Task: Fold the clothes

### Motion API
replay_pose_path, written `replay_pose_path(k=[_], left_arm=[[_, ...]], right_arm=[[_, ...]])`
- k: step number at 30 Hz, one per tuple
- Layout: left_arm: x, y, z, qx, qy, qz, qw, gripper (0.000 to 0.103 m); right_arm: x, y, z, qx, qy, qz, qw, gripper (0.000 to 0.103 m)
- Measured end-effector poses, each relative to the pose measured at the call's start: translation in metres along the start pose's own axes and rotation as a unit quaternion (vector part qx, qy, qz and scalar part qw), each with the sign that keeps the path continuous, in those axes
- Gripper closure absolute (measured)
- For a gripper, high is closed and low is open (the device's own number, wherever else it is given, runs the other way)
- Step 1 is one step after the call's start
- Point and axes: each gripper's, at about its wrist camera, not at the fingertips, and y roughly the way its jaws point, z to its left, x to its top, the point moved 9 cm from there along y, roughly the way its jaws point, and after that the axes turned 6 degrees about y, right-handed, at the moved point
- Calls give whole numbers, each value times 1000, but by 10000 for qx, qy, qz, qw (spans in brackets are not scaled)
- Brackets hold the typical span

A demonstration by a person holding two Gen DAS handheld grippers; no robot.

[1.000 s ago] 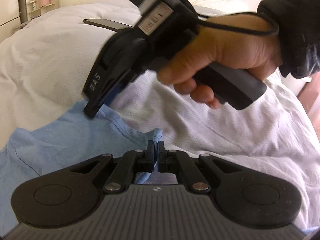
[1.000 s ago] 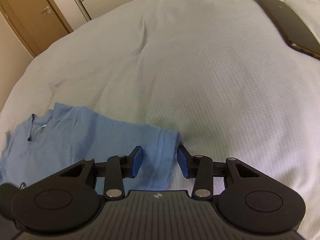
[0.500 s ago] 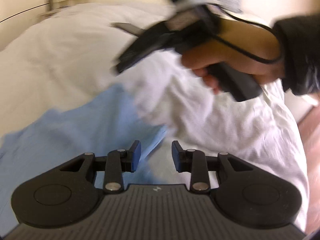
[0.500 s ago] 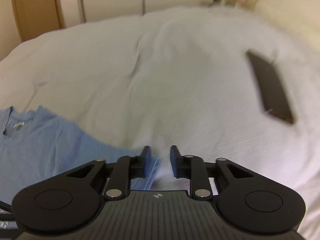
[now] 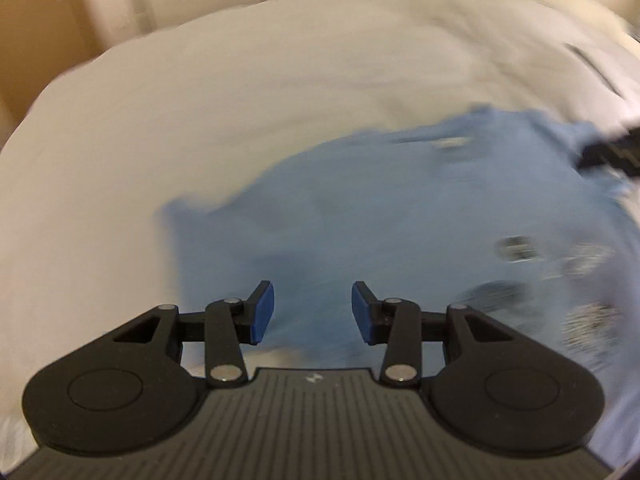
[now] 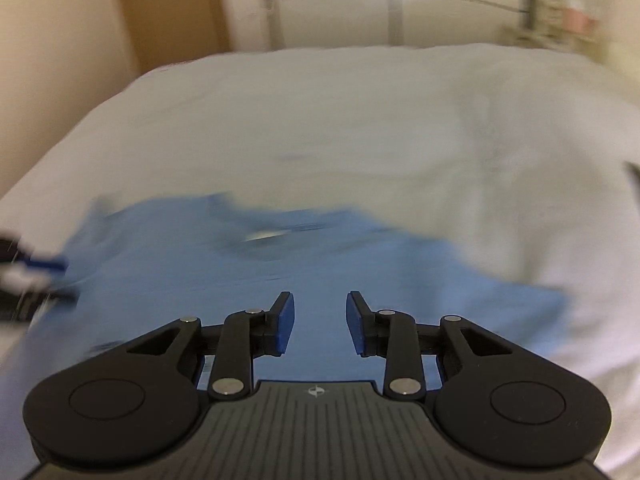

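A light blue T-shirt (image 5: 400, 208) lies spread flat on the white bed (image 5: 200, 120), neck label facing away. Both views are motion-blurred. My left gripper (image 5: 313, 312) hovers over the near part of the shirt, jaws opening, nothing between the blue pads. My right gripper (image 6: 319, 322) hangs above the shirt (image 6: 280, 272) too, jaws apart and opening a little, nothing between them. Each gripper shows as a dark blur at the edge of the other's view: the right gripper (image 5: 608, 152) and the left gripper (image 6: 28, 276).
White bedding (image 6: 360, 128) runs out on all sides of the shirt. A dark flat thing (image 5: 592, 68) lies on the bed at the far right. Beyond the bed stand a wooden door (image 6: 172, 4), pale cupboard doors (image 6: 340, 0) and a cluttered shelf (image 6: 568, 12).
My left gripper, shut on the shirt's edge a second ago, has opened and swung away across the shirt. The right gripper has lifted off the sleeve and moved over the shirt's middle.
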Motion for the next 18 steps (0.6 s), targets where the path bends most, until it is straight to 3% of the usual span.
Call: replay_pose_path(k=[3,5,8,10,13,15,17,18], left_arm=[[-15,6,53,-48,-186,11,9998,66],[-16,9,78,-125,30,-61,9999,66],[-9,18,103,-231,900,-231,9954,66],[0,28,110,-261,1662,-356,9851,66],[11,49,111,-141,3058,-600,9501,66],[12,63,108,-83,3993,-718,9140,66],[10,74,102,-179,4607,-793,8838,66],[12,78,99,-347,4665,-797,8802,66]], right_arm=[[-7,16,87,314,-496,125,9982,71],[-12,25,139,406,-797,183,9958,71],[-16,41,212,409,-1167,245,9920,71],[-22,52,258,354,-1389,262,9893,71],[-31,74,310,265,-1533,311,9873,70],[-37,89,332,162,-1538,378,9873,70],[-40,102,346,70,-1526,432,9873,70],[-41,109,350,19,-1523,453,9873,68]])
